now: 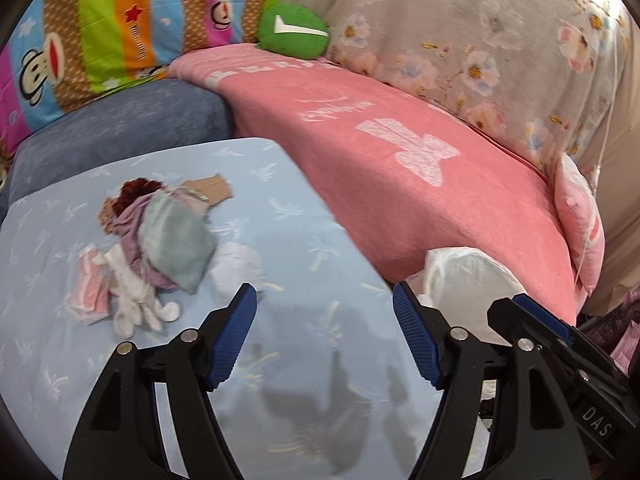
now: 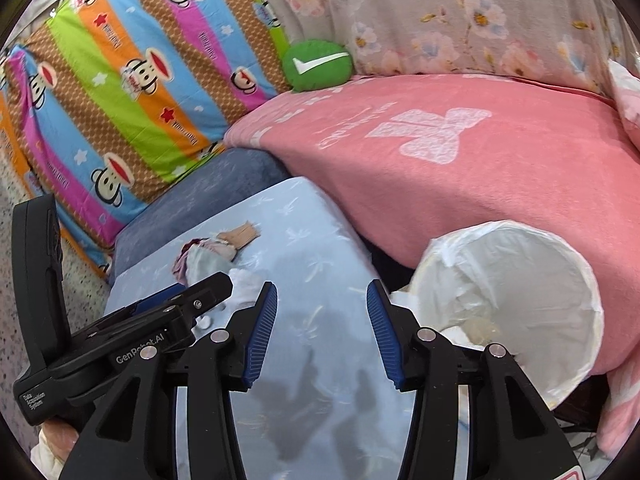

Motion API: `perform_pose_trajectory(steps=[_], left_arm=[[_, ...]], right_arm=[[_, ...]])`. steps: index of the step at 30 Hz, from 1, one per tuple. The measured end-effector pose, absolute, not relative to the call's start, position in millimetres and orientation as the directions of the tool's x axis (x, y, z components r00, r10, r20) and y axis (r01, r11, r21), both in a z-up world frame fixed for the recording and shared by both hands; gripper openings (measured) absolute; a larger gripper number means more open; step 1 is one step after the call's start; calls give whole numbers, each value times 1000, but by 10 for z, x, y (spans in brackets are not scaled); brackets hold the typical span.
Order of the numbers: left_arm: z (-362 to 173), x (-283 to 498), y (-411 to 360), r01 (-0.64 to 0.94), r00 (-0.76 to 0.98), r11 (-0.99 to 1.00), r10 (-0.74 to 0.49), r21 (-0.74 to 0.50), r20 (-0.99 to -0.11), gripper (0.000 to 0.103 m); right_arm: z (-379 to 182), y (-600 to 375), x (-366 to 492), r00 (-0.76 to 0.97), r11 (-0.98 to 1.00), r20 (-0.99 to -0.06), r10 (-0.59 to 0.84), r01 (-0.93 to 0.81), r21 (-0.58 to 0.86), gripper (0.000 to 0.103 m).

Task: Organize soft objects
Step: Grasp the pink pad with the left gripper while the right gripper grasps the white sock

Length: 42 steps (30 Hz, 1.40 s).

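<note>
One pile of small cloth items point(image 1: 154, 244) on one light blue cushion point(image 1: 304, 248); item count in the heap unclear. One white lined bin point(image 2: 516, 300). One pink blanket point(image 1: 420, 184). One green round pillow point(image 1: 294, 31). One striped monkey-print pillow point(image 2: 136, 92). One dark blue cushion point(image 1: 120, 136). Two grippers: left point(image 1: 325, 336), right point(image 2: 322, 334).

The left gripper point(image 2: 216, 284) hides part of the pile of small clothes point(image 2: 208, 256); the white-lined bin point(image 1: 468, 280) sits partly behind the right finger point(image 1: 416, 340).
</note>
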<state>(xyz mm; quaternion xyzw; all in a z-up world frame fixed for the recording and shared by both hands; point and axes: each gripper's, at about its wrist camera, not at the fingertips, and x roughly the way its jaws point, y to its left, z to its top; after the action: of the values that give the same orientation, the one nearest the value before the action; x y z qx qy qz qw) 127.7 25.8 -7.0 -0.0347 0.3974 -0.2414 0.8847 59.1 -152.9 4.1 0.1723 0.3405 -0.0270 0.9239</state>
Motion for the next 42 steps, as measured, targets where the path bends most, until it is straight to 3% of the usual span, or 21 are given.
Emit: perform_pose_trajectory(steps=[21, 32, 37, 42], left_arm=[[-711, 1729, 1903, 40, 571, 960, -250, -277, -782, 68], [-953, 2003, 2125, 27, 516, 953, -272, -302, -812, 67], [-1042, 2091, 2109, 46, 483, 941, -315, -335, -817, 57], [-1093, 2116, 2108, 63, 469, 935, -336, -348, -817, 38]], right_arm=[[-493, -166, 1316, 657, 961, -724, 211, -4, 276, 55], [-823, 396, 1839, 598, 960, -760, 255, -62, 274, 55], [-1011, 484, 1986, 568, 959, -781, 259, -52, 280, 55], [-1159, 514, 2075, 549, 961, -795, 257, -54, 273, 53]])
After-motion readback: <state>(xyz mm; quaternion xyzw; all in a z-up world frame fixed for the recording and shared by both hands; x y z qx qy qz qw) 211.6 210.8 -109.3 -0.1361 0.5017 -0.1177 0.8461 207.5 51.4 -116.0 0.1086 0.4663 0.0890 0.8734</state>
